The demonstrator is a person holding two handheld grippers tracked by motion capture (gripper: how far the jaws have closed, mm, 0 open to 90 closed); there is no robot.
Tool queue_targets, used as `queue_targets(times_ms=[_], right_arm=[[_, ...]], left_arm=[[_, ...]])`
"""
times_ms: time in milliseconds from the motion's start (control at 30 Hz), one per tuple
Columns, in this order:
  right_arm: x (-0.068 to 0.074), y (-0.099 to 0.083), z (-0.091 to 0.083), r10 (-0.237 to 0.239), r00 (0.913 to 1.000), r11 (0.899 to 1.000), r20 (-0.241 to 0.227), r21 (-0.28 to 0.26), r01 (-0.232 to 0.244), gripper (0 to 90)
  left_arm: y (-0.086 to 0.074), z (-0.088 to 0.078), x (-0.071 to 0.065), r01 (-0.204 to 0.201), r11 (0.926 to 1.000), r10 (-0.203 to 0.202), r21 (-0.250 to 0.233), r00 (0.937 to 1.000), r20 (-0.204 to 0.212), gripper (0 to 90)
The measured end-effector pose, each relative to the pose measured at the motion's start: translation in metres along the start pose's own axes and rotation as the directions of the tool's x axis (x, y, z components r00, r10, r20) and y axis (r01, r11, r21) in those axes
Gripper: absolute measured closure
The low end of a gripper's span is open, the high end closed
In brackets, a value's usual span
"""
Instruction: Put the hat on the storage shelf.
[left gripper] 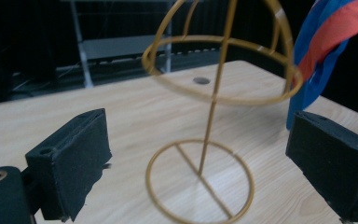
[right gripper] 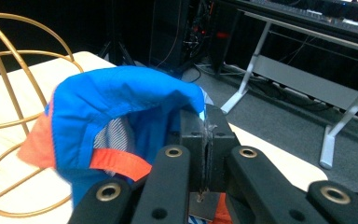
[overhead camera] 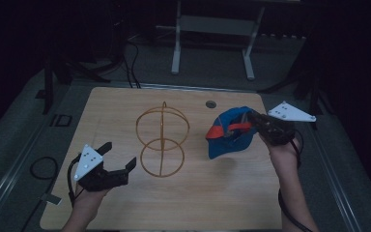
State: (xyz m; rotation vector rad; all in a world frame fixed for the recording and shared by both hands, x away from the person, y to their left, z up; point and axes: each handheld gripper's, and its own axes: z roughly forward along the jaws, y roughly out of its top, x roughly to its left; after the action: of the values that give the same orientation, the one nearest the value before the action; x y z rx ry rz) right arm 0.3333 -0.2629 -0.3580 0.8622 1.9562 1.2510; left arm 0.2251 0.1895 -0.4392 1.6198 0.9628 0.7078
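Note:
A gold wire hat stand (overhead camera: 162, 140) rises from the middle of the wooden table (overhead camera: 125, 208), with a round base and a domed top. The stand (left gripper: 214, 102) is seen close in the left gripper view. My left gripper (overhead camera: 121, 154) sits low at the front left of the stand, jaws wide apart and nothing between them. A blue cap with orange trim (overhead camera: 229, 133) hangs in the air to the right of the stand. My right gripper (overhead camera: 251, 121) is shut on the blue cap (right gripper: 121, 107), pinching its edge between the pads (right gripper: 193, 135).
A small round hole (overhead camera: 211, 104) marks the table near its far edge. Beyond the table stands a white metal frame (overhead camera: 212, 38) on grey floor, with dark cables (overhead camera: 130, 63) to the left. A cable loop (overhead camera: 41, 166) lies on the floor at the left.

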Motion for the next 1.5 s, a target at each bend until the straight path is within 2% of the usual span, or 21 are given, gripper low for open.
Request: queue_targets(times_ms=[300,533,667,767,933,1033,1133,1267,1400,1500], right_arm=[[0.005,0.005,-0.009,-0.009,0.9998,1.000,-0.018,-0.020,0.009,88.8],[0.005,0.007,-0.009,-0.015,0.9997,1.000,-0.018,-0.014,0.015,88.8],[0.007,0.007,-0.008,-0.018,0.9996,1.000,-0.023,-0.014,0.017,88.8],[0.007,0.007,-0.008,-0.017,0.9995,1.000,-0.026,-0.015,0.016,88.8],[0.010,0.006,-0.007,-0.016,0.9991,1.000,-0.038,-0.014,0.016,88.8],[0.012,0.007,-0.006,-0.022,0.9989,1.000,-0.042,-0.013,0.021,88.8],[0.015,0.009,-0.005,-0.024,0.9985,1.000,-0.049,-0.015,0.024,88.8],[0.019,0.011,-0.004,-0.028,0.9978,0.999,-0.060,-0.019,0.027,88.8],[0.022,0.013,-0.004,-0.033,0.9971,0.999,-0.069,-0.025,0.031,88.7],[0.023,0.014,-0.004,-0.033,0.9967,0.999,-0.074,-0.029,0.030,88.7]], left_arm=[[0.032,0.019,-0.015,-0.052,0.9986,0.053,-0.005,0.9965,0.065,7.3],[0.052,0.040,-0.024,-0.088,0.9961,0.088,-0.002,0.9883,0.125,7.3],[0.062,0.053,-0.030,-0.115,0.9934,0.114,-0.003,0.9843,0.135,7.3],[0.070,0.061,-0.036,-0.146,0.9892,0.146,-0.012,0.9781,0.148,7.3],[0.083,0.074,-0.050,-0.170,0.9853,0.171,-0.022,0.9695,0.176,7.3],[0.092,0.081,-0.060,-0.191,0.9813,0.192,-0.026,0.9607,0.200,7.3],[0.100,0.089,-0.070,-0.189,0.9814,0.191,-0.031,0.9534,0.234,7.4],[0.108,0.100,-0.083,-0.203,0.9783,0.206,-0.039,0.9439,0.258,7.4],[0.113,0.110,-0.094,-0.203,0.9785,0.205,-0.035,0.9367,0.284,7.4],[0.115,0.117,-0.100,-0.200,0.9794,0.200,-0.031,0.9319,0.303,10.6]])
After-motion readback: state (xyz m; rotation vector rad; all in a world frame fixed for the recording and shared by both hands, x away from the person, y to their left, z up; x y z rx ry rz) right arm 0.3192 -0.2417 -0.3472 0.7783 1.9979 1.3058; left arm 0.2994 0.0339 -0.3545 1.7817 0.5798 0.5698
